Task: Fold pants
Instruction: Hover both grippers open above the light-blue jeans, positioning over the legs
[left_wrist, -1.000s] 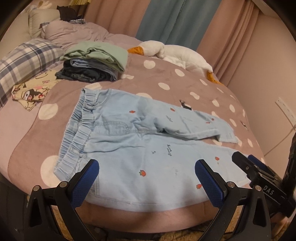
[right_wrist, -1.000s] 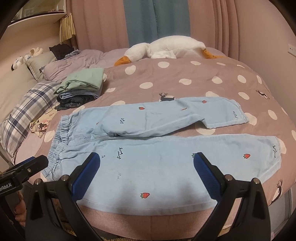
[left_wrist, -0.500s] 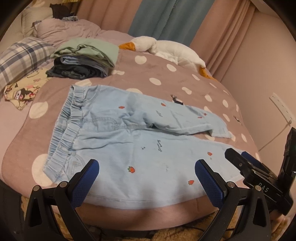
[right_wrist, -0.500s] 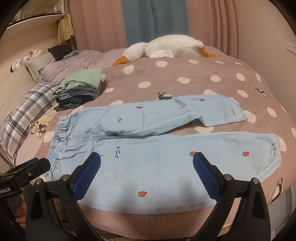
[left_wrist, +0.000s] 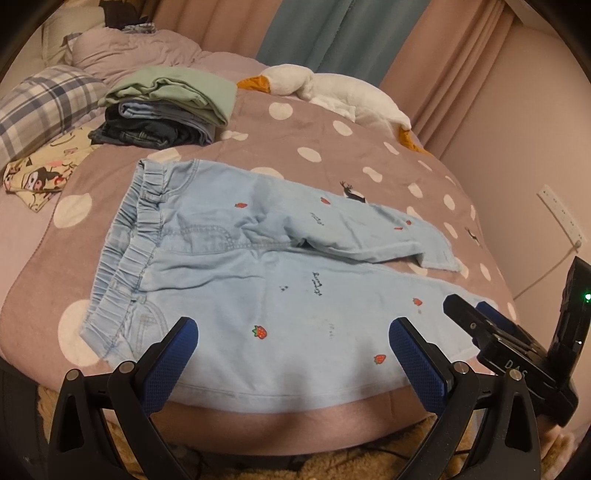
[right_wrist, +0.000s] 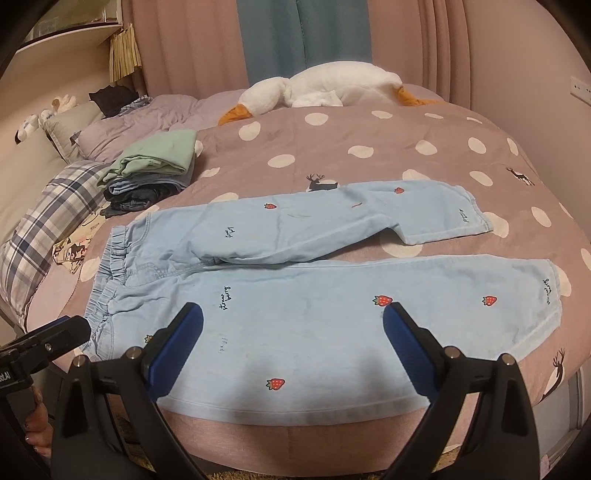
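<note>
Both wrist views look from just beyond the near edge of the bed (left_wrist: 303, 147), low and close, facing its far edge. The left view stands nearer the waistband end of the pants (left_wrist: 280, 280), the right view nearer the leg ends. Both share the pants (right_wrist: 332, 295) and the folded pile (right_wrist: 155, 170).

Left hand-held gripper (left_wrist: 291, 354) nearer the pants (left_wrist: 280, 280) than before.

**Around the polka-dot blanket**

A mauve polka-dot blanket (right_wrist: 369, 147) covers the bed. At its far edge lies a white goose plush (right_wrist: 332, 86). A stack of folded clothes (right_wrist: 155, 166) sits on its left side, beside a plaid pillow (right_wrist: 48, 218).
</note>
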